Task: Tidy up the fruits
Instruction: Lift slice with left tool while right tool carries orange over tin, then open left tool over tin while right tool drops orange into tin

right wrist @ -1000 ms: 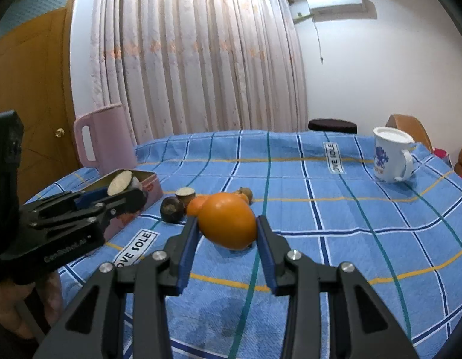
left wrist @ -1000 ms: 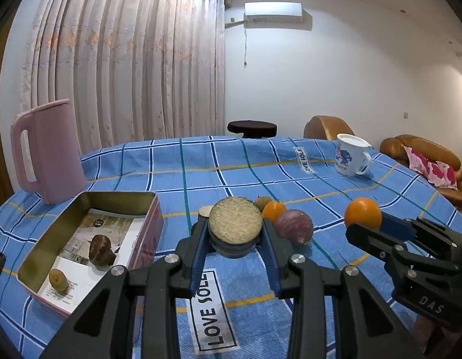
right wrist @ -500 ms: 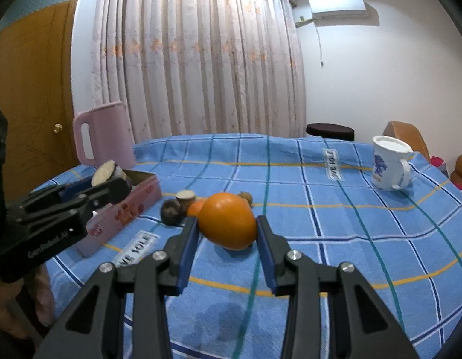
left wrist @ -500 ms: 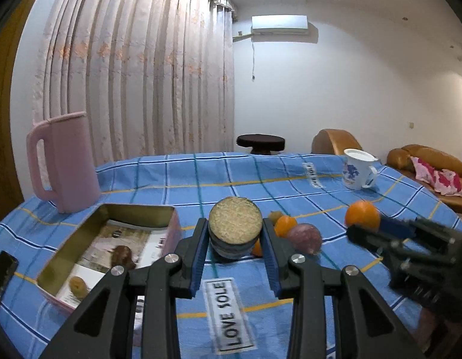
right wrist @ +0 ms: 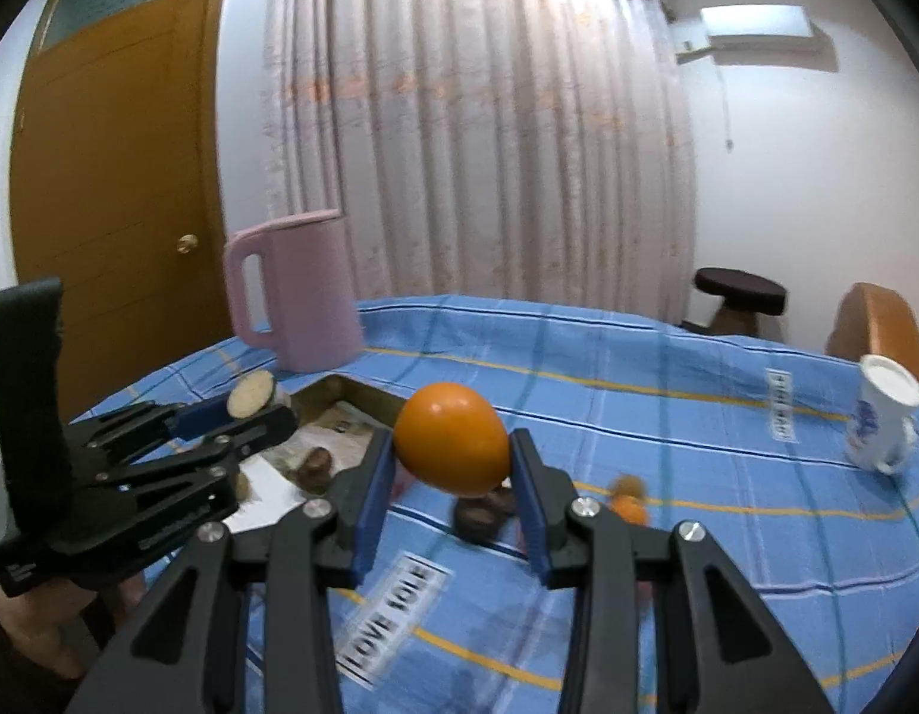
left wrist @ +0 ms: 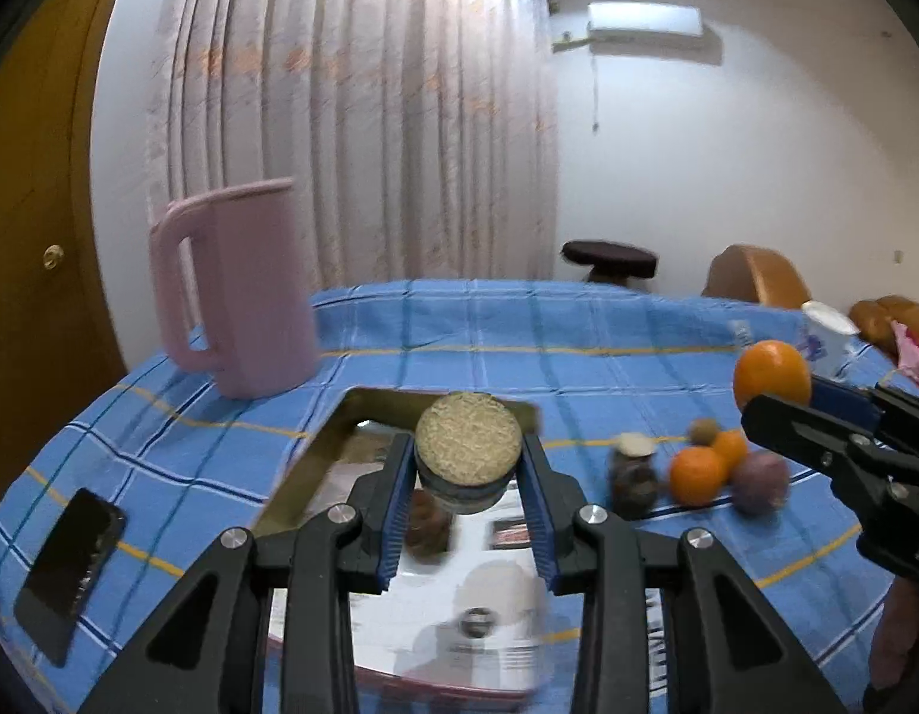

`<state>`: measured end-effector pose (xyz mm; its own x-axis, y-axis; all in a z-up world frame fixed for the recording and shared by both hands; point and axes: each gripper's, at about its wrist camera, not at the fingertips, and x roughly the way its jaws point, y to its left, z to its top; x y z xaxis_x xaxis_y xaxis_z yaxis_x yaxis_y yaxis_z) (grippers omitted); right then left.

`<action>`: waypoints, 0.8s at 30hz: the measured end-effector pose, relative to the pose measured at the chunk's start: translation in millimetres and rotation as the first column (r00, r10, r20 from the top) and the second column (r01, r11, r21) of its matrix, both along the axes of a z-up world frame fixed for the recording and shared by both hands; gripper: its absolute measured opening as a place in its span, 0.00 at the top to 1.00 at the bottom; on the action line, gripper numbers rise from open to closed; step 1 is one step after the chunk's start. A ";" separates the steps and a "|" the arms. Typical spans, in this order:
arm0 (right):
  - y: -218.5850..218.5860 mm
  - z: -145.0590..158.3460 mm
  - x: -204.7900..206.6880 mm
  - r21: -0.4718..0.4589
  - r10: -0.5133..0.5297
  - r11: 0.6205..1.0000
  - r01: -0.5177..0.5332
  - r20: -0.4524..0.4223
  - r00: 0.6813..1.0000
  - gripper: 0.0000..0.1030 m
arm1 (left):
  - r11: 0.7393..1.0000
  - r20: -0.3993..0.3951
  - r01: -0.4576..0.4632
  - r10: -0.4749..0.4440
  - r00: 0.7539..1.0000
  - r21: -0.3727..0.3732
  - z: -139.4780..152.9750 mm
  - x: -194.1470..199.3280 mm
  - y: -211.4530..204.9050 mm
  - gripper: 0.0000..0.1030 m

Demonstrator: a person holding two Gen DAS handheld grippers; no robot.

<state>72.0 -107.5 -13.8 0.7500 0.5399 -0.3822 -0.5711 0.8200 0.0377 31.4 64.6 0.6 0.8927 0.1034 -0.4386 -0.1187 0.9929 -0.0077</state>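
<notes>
My left gripper (left wrist: 468, 476) is shut on a cut fruit half with a pale grainy face (left wrist: 468, 446), held above the open metal tin (left wrist: 316, 452). The tin holds a brown fruit (left wrist: 426, 526) and paper. My right gripper (right wrist: 453, 464) is shut on an orange (right wrist: 452, 445), held in the air just right of the tin (right wrist: 364, 395). The orange also shows in the left wrist view (left wrist: 771, 378). On the cloth lie another cut half (left wrist: 633, 473), two small oranges (left wrist: 697, 475), a purple fruit (left wrist: 759, 482) and a small brown fruit (left wrist: 703, 429).
A pink jug (left wrist: 245, 291) stands behind the tin. A black phone (left wrist: 69, 571) lies at the table's left edge. A white mug (right wrist: 884, 419) stands at the far right. The blue checked tablecloth (right wrist: 667, 416) covers the table.
Both grippers have moved left with their fruit. The left one now hangs over the tin; the right one has come beside it.
</notes>
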 end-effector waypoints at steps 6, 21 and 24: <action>51.0 -13.5 17.0 -0.060 0.083 0.995 -0.085 -0.043 0.996 0.60 | 0.999 -0.062 -0.054 0.054 0.997 0.006 -12.3 9.6 34.9 0.65; 109.5 -52.0 27.2 -0.149 0.180 0.968 -0.202 -0.150 0.972 0.60 | 0.995 -0.171 -0.104 0.104 0.980 0.011 -37.5 24.4 71.1 0.64; 113.3 -56.0 28.1 -0.166 0.183 0.964 -0.210 -0.165 0.969 0.59 | 0.994 -0.172 -0.100 0.104 0.980 0.032 -38.0 24.0 68.9 0.64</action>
<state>100.1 5.8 -69.8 0.5641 0.5827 -0.5850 -0.7209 0.6930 -0.0048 55.4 133.5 -37.4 0.7877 0.2019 -0.5820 -0.2171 0.9751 0.0444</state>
